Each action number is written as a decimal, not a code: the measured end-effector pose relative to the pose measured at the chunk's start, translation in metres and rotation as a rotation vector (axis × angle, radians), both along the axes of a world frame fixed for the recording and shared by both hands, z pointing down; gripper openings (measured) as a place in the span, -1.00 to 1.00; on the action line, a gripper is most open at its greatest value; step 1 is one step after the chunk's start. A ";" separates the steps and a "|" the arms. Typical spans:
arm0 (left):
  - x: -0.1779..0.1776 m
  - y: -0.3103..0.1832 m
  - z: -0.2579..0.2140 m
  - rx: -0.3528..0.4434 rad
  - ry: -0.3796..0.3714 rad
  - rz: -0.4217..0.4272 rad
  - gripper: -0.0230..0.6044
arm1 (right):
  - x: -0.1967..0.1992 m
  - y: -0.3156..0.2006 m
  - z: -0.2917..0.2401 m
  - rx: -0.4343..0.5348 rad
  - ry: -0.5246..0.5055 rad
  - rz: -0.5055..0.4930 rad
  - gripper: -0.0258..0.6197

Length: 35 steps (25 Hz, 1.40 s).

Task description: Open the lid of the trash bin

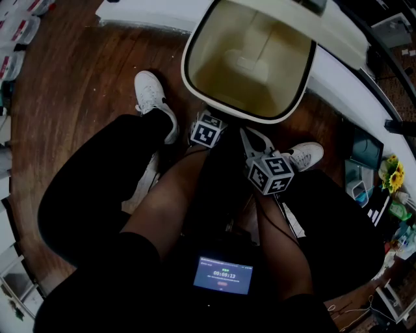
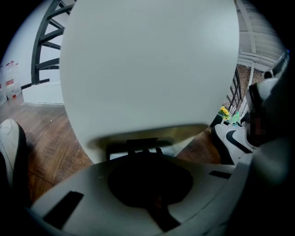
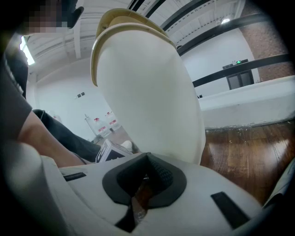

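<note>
The white trash bin (image 1: pixel 250 58) stands on the wooden floor just ahead of me. Its top is uncovered and I look straight into the empty cream interior, with the raised lid (image 1: pixel 305 16) behind it. My left gripper (image 1: pixel 208 129) is down at the bin's front base with its jaws together. In the left gripper view the left gripper (image 2: pixel 145 156) points at a dark pedal-like bar (image 2: pixel 140 145) under the bin wall (image 2: pixel 147 69). My right gripper (image 1: pixel 252 138) hovers beside it, shut and empty. In the right gripper view the right gripper (image 3: pixel 147 161) faces the bin's side (image 3: pixel 147 101).
The person's white shoes (image 1: pixel 155 97) (image 1: pixel 307 155) flank the bin, with the knees close to both grippers. A small lit screen (image 1: pixel 223 275) sits at the lap. A white ledge (image 1: pixel 354 81) runs behind the bin, and yellow flowers (image 1: pixel 393 175) and clutter lie at the right.
</note>
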<state>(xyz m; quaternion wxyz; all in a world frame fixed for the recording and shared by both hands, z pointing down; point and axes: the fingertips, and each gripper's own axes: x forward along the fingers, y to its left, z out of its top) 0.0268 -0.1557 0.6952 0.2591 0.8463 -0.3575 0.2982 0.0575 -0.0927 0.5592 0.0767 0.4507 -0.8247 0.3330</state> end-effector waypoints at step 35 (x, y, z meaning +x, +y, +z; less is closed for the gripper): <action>-0.009 0.112 -0.288 0.260 0.299 0.058 -0.82 | -0.026 0.070 -0.193 0.338 0.028 -0.180 -0.86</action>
